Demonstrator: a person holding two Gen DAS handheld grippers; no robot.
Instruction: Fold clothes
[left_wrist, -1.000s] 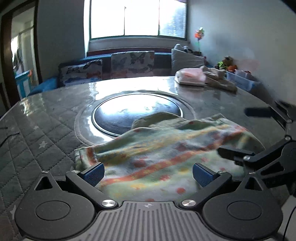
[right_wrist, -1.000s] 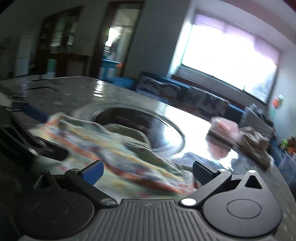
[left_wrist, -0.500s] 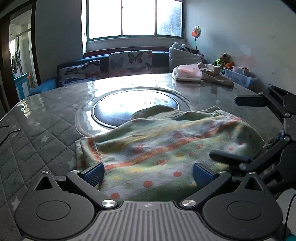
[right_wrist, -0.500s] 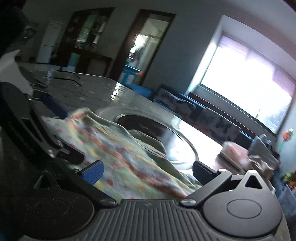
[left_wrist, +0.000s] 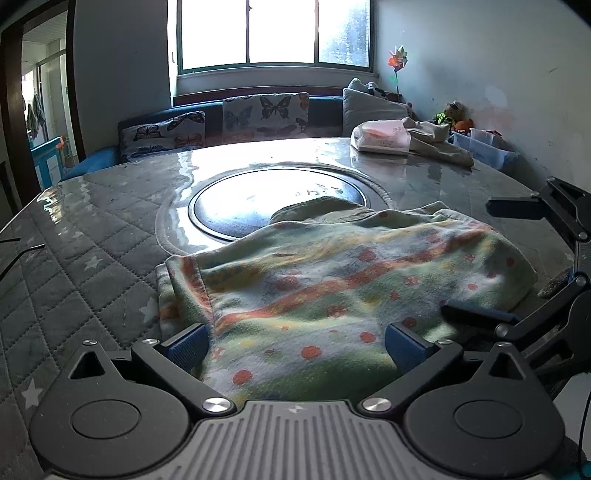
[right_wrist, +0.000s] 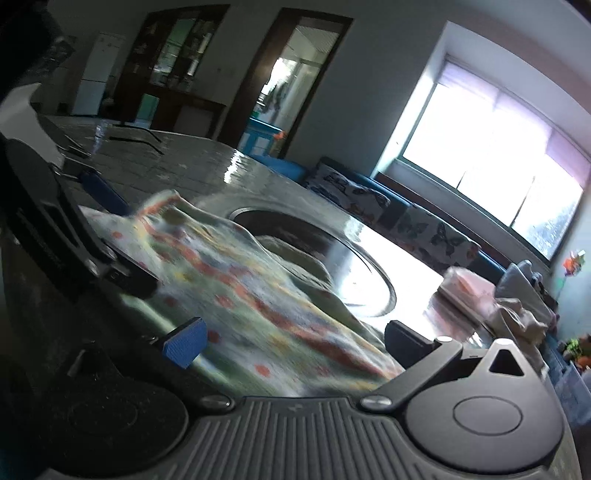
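Garment (left_wrist: 332, 288) lay rumpled near the tabletop (left_wrist: 92, 236) edge, fold unfinished; left tool (left_wrist: 295, 343) and right tool (right_wrist: 295, 339) both spread wide, grasping nothing

One patterned fleece garment (left_wrist: 332, 284) lies on one round table (left_wrist: 92, 236), which has one dark circular inset (left_wrist: 258, 199). Two grippers are in view, the left gripper (left_wrist: 295, 345) and the right gripper (right_wrist: 291, 343), each with two fingers. Far back sits what looks like one pile of folded clothes (left_wrist: 402, 140), and behind it two butterfly cushions (left_wrist: 266, 114).
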